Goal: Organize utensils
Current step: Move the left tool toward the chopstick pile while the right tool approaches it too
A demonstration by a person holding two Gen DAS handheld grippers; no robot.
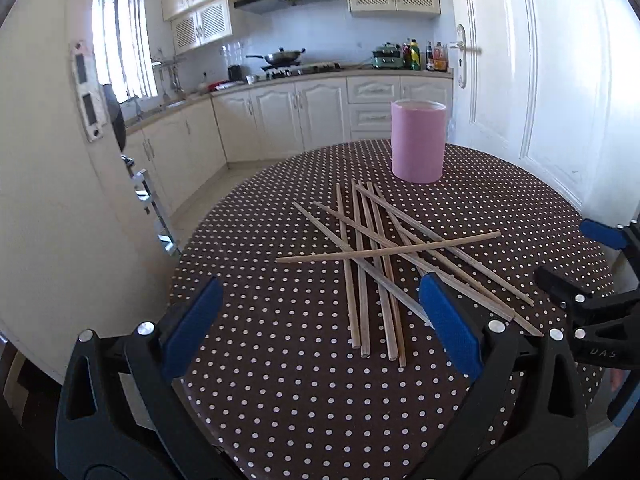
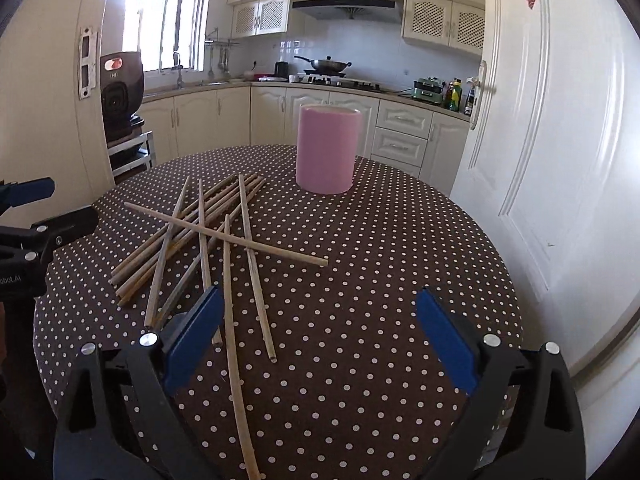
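Both pairs of jaws stand wide with nothing between them — the left gripper (image 1: 320,320) hangs over the near ends of the chopsticks (image 1: 372,264), and the right gripper (image 2: 320,332) over the bare cloth just to the right of the pile, its left pad above two of the sticks. Each finger is black plastic faced with a flat blue pad. The chopsticks are thin, pale wooden rods, straight and slightly tapered, lying loose and crossed in a heap, one laid flat across the rest. Beyond them a pink cup (image 2: 326,150) stands upright — a smooth, matte cylinder, apart from the sticks. All rest on a round table (image 2: 400,260) under a brown cloth with small white dots. Cream kitchen cabinets (image 2: 312,116) line the wall behind.
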